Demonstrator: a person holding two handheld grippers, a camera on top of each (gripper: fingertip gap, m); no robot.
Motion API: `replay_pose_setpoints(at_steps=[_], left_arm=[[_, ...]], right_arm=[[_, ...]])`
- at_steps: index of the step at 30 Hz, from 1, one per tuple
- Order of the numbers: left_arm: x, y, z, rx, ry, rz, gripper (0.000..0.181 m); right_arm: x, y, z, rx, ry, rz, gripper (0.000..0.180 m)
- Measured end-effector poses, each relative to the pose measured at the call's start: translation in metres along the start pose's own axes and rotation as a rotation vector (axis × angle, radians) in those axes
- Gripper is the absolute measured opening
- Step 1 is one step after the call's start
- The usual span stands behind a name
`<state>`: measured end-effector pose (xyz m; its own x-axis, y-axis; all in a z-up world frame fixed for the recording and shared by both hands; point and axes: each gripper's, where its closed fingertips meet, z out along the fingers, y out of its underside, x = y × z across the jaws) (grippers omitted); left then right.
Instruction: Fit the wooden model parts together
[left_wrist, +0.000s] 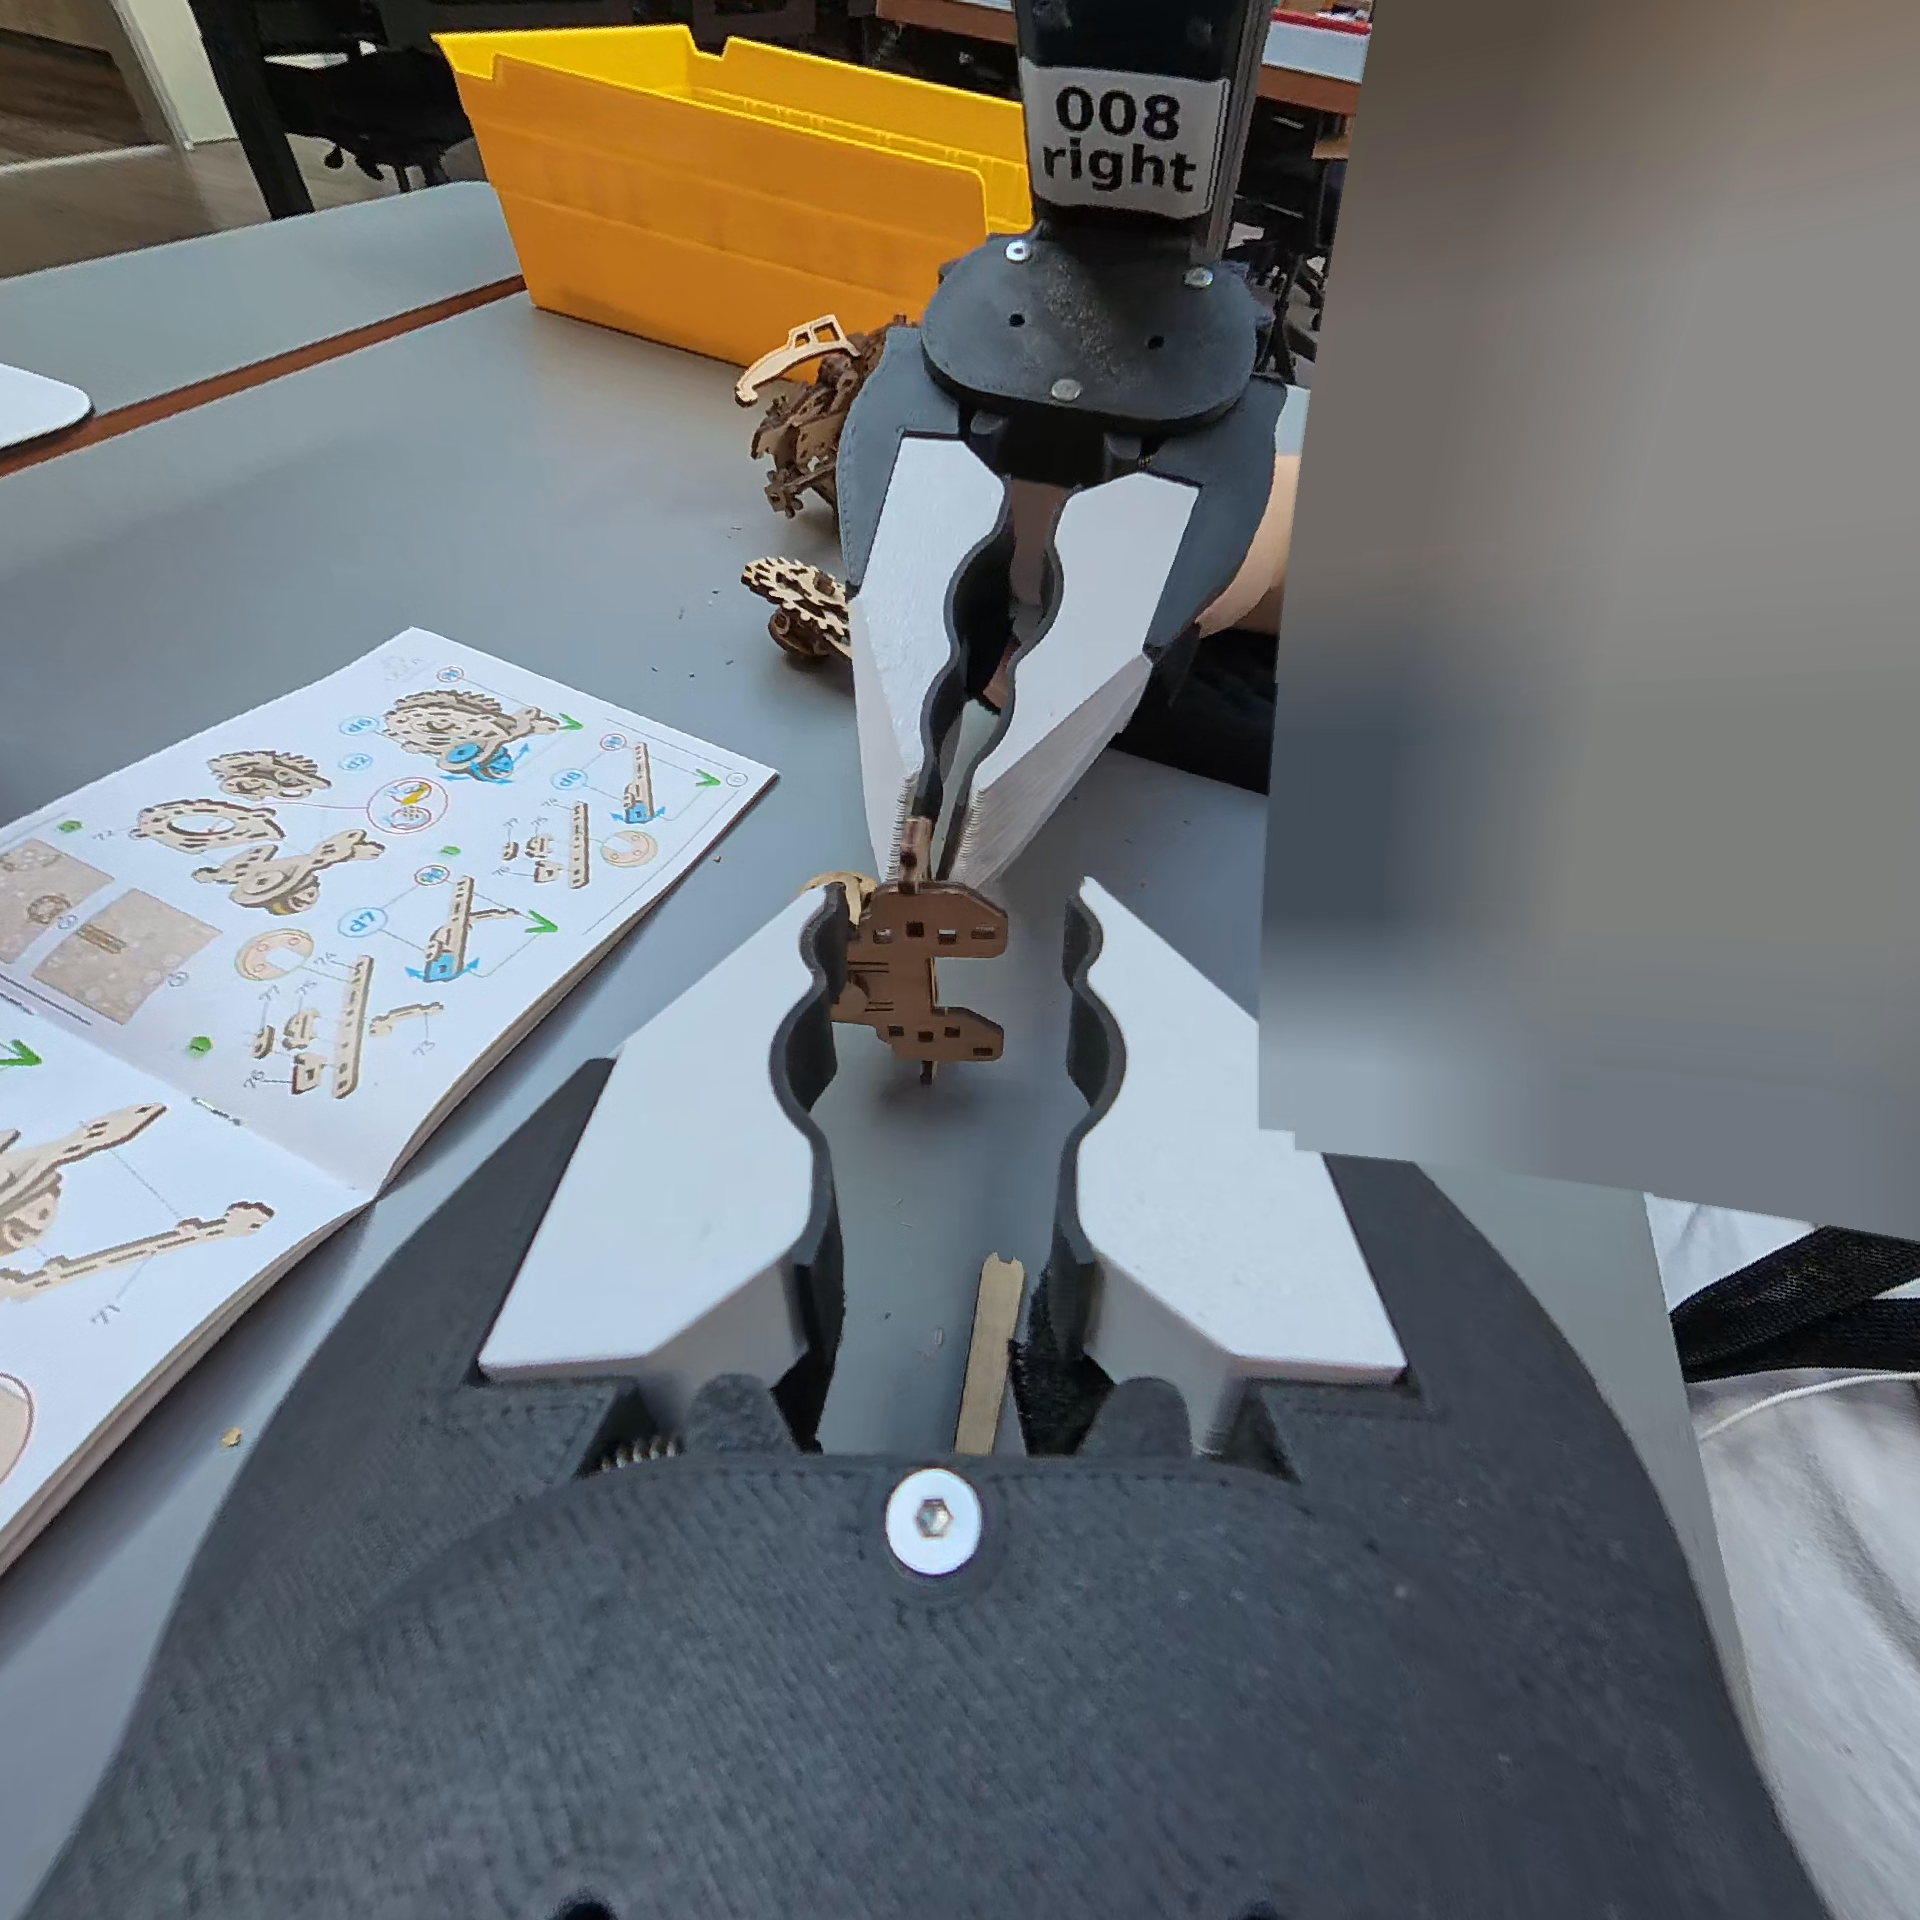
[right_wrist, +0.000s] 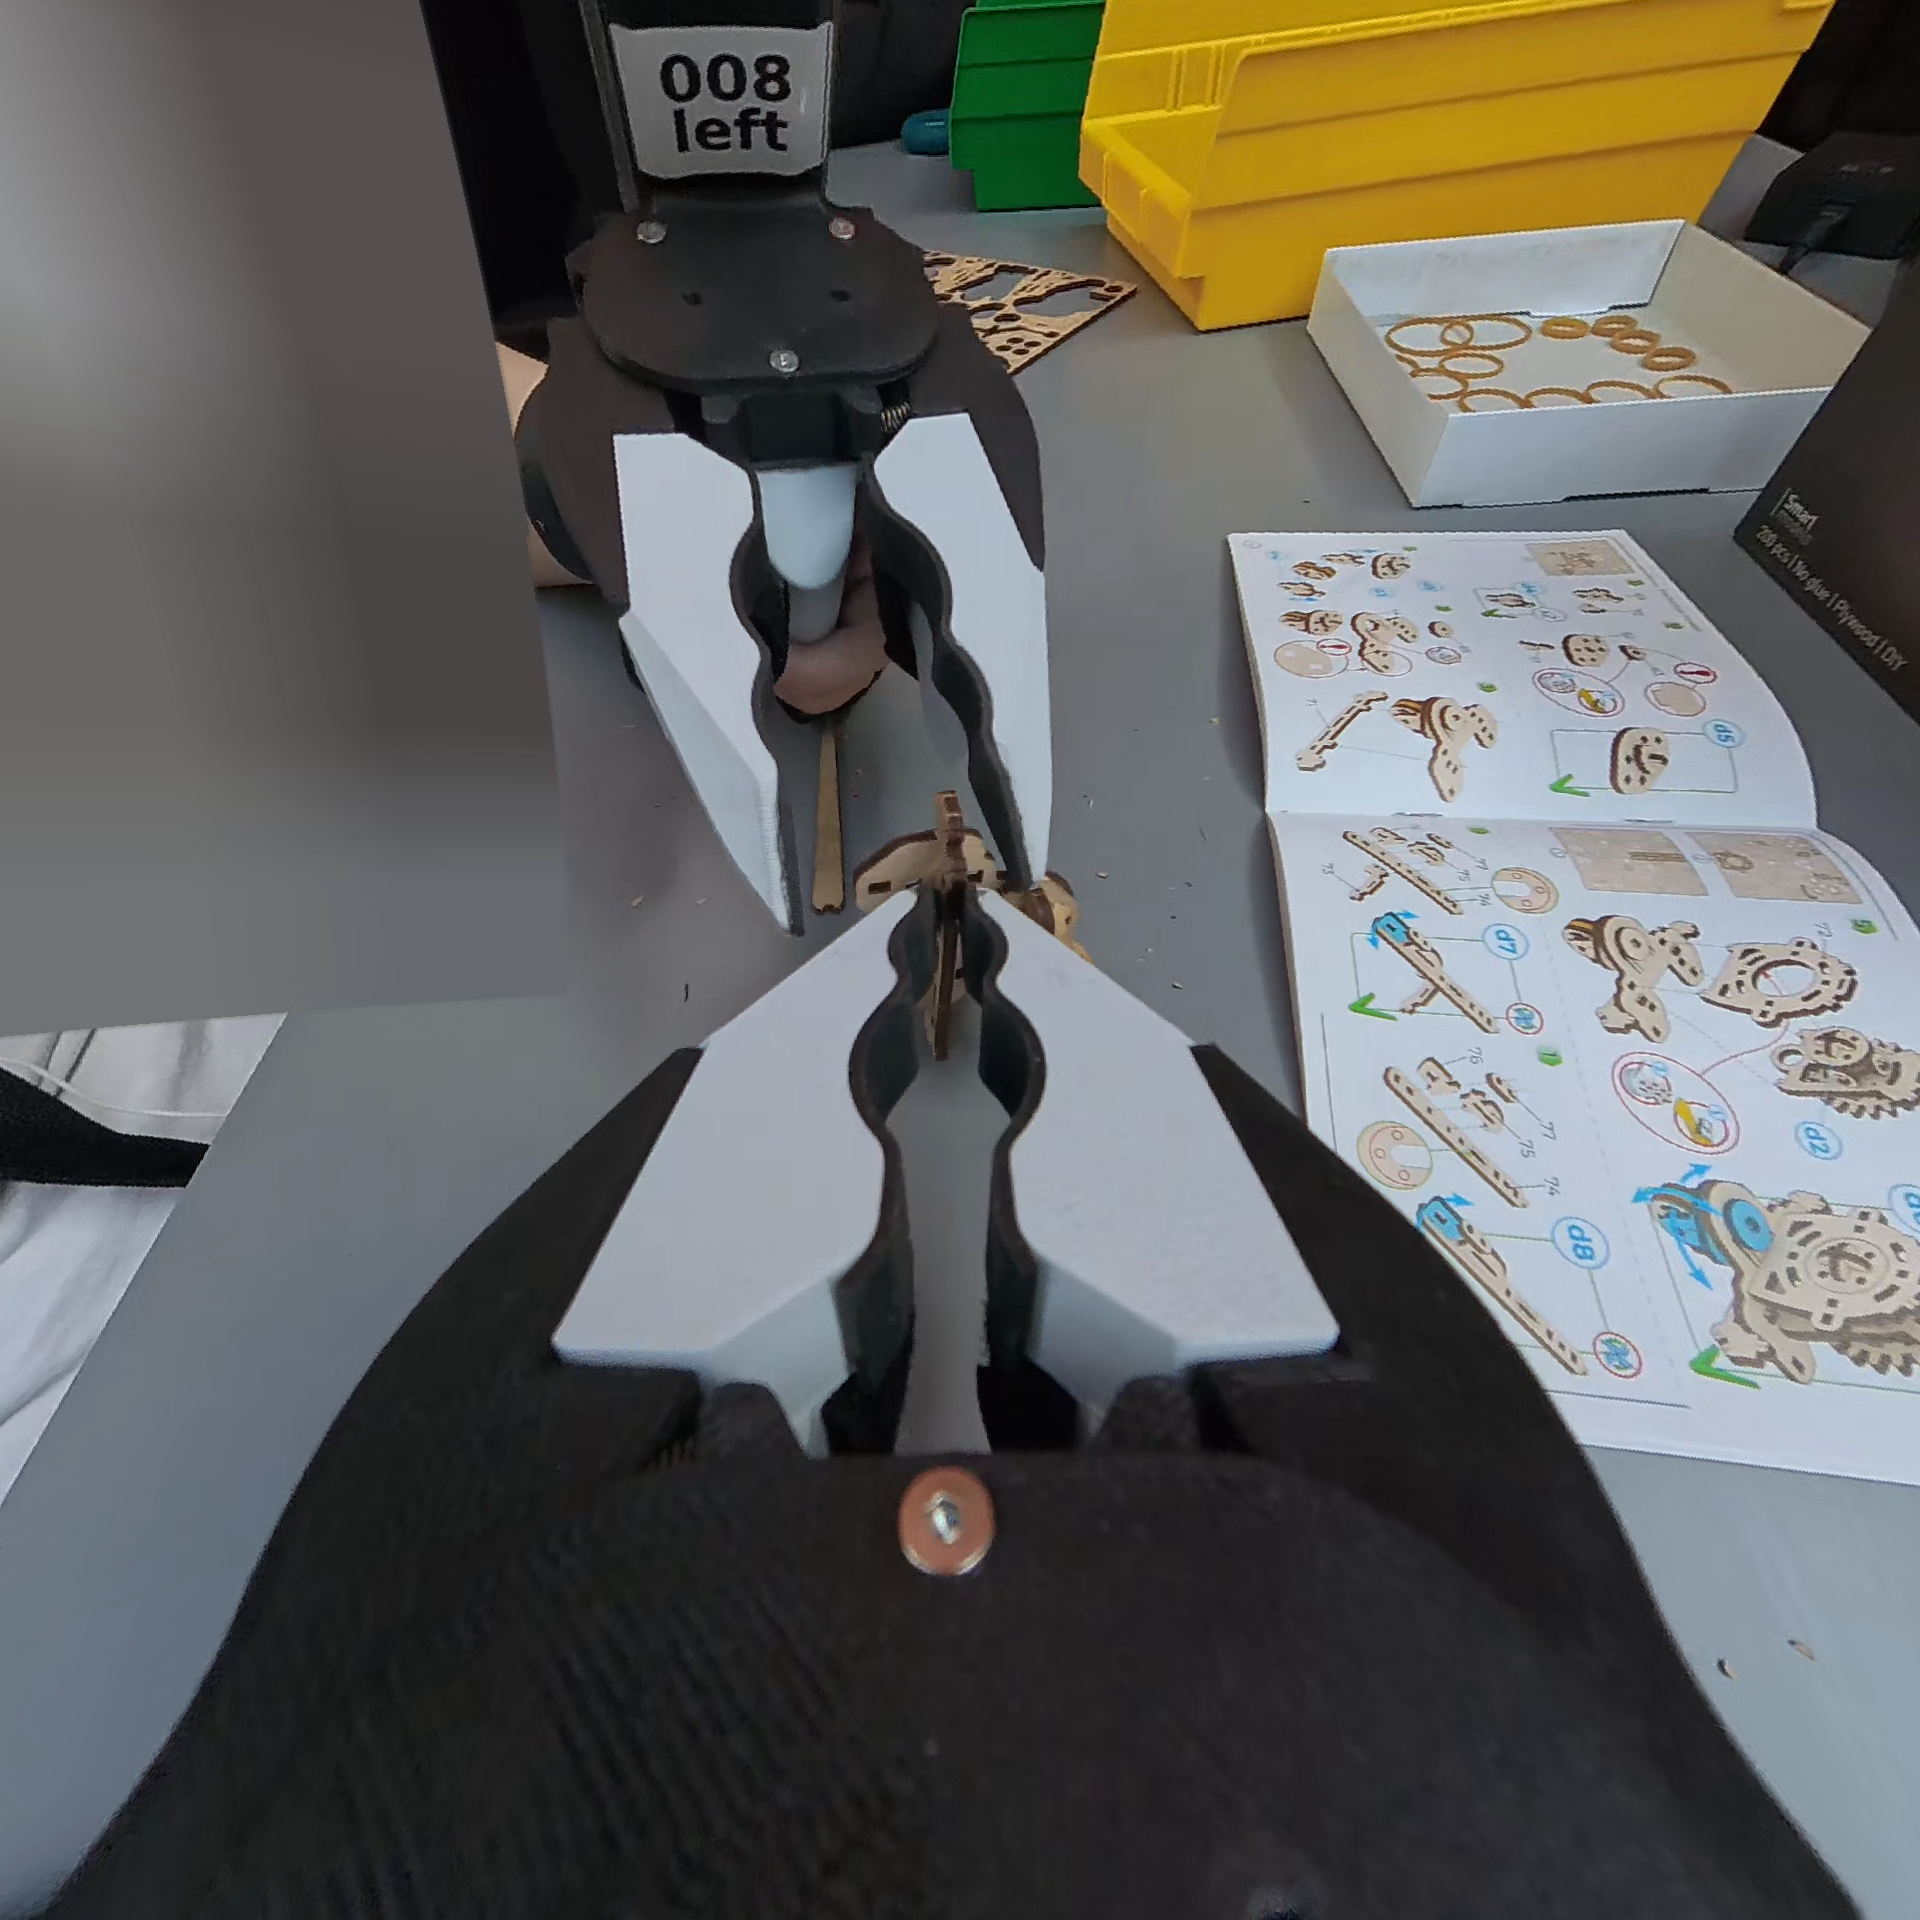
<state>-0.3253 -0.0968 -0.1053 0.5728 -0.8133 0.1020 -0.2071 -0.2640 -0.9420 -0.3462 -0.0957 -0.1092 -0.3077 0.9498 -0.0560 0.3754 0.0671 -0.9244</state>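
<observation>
My right gripper (right_wrist: 940, 909) is shut on a flat, notched wooden part (left_wrist: 925, 977) with small square holes and holds it upright just above the grey table (left_wrist: 520, 499). In the left wrist view the right gripper (left_wrist: 930, 836) comes down from above and pinches the part's top edge. My left gripper (left_wrist: 951, 914) is open with one finger on each side of the part; its left finger is close beside a small curved wooden piece (left_wrist: 844, 890). In the right wrist view the left gripper (right_wrist: 907, 894) faces me, open. A thin wooden strip (left_wrist: 987, 1351) lies on the table between the left fingers.
An open instruction booklet (left_wrist: 343, 883) (right_wrist: 1558, 935) lies beside the grippers. Behind stand a yellow bin (left_wrist: 727, 187) (right_wrist: 1403, 156), a green bin (right_wrist: 1018, 104), a white box of wooden rings (right_wrist: 1558, 364), a punched plywood sheet (right_wrist: 1018, 301) and built gear assemblies (left_wrist: 805, 436). My two grippers' fingertips are within a few centimetres of each other.
</observation>
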Motion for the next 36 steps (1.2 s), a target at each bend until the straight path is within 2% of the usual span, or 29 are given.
replay_pose_setpoints(at_steps=[3,11,16,23,32,36], left_arm=[[-0.005,0.001,0.000,-0.007,-0.056,0.056,0.028],[-0.008,0.004,-0.002,-0.021,-0.064,0.076,0.027],[-0.008,0.004,-0.002,-0.022,-0.065,0.079,0.027],[-0.008,0.005,-0.001,-0.023,-0.066,0.093,0.027],[-0.009,0.008,-0.006,-0.046,-0.063,0.135,0.031],[-0.007,0.011,-0.006,-0.056,-0.044,0.143,0.025]], right_arm=[[0.000,0.000,0.001,0.002,0.005,0.007,0.002],[0.001,-0.011,-0.007,0.083,-0.019,0.015,0.008],[0.001,-0.007,-0.003,0.058,-0.019,0.017,0.010],[0.002,-0.004,0.001,0.044,-0.029,0.040,0.001],[0.001,-0.004,0.000,0.053,-0.073,0.060,0.001],[0.002,-0.004,-0.002,0.063,-0.072,0.045,0.001]])
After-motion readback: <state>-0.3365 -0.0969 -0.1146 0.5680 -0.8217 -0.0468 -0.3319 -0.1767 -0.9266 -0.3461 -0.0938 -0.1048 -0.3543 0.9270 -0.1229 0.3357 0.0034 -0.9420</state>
